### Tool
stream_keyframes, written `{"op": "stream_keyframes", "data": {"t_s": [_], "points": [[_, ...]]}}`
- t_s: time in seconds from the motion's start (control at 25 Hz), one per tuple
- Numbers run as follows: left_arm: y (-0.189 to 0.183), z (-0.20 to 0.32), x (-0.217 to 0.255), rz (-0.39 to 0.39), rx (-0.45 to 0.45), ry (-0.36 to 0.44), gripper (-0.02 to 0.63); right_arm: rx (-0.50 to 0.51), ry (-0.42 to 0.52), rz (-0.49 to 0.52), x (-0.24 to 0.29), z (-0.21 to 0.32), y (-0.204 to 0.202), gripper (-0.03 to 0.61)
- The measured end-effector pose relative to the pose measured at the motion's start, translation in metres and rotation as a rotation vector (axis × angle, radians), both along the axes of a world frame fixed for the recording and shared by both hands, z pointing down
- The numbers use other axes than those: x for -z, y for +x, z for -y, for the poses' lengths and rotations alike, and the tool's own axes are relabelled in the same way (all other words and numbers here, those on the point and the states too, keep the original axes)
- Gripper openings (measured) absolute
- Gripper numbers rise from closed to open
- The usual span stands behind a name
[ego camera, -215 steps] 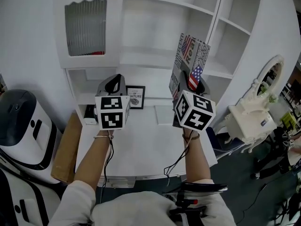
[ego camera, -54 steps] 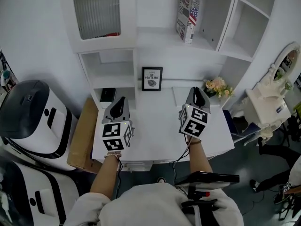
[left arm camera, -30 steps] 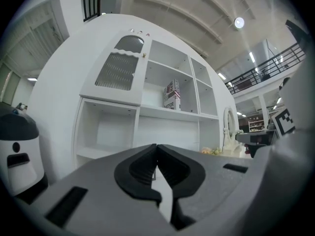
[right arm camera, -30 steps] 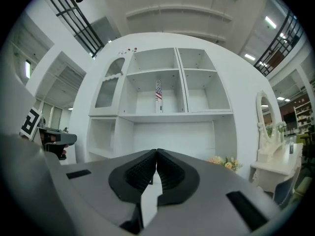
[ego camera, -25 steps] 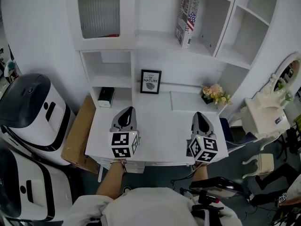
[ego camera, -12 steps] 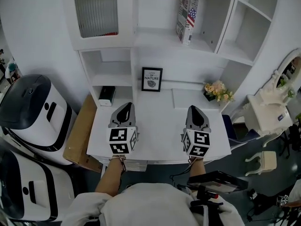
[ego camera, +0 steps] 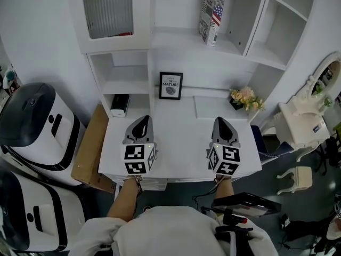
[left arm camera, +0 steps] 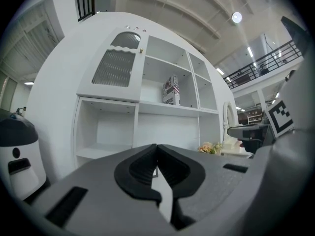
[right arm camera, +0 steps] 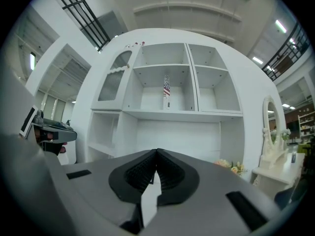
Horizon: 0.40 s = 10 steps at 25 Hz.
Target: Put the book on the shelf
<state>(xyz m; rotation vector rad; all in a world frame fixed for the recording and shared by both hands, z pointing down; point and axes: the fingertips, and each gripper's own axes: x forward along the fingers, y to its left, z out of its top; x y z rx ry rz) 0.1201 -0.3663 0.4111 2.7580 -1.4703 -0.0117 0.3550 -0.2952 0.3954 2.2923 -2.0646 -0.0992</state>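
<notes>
The book [ego camera: 210, 15] stands upright in the upper middle shelf compartment [ego camera: 178, 40], with bare board on either side of it. Below, the white desk [ego camera: 178, 143] lies open between the framed picture [ego camera: 170, 85] at the back and the flowers [ego camera: 243, 97] at the right. The left gripper [ego camera: 141, 122] and right gripper [ego camera: 222, 122] hover above the desk's front edge, well apart. Each has its jaws pressed together on nothing.

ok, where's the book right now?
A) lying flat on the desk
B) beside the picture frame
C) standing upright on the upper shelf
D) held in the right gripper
C: the book stands upright on the upper shelf, while the left gripper and right gripper are shut and empty over the desk.
</notes>
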Motion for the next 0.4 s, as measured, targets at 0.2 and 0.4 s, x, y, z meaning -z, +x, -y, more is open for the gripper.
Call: {"op": "stream_keyframes", "data": {"t_s": [0.2, 0.4], "points": [[-0.0035, -0.0035, -0.0035, 0.013, -0.003, -0.004, 0.008, 0.005, -0.004, -0.002, -0.0033, -0.0013, -0.0049, 0.021], [-0.0065, -0.0052, -0.0053, 0.015, 0.002, -0.009, 0.008, 0.010, -0.012, -0.007, -0.0047, -0.0007, -0.0065, 0.021]]}}
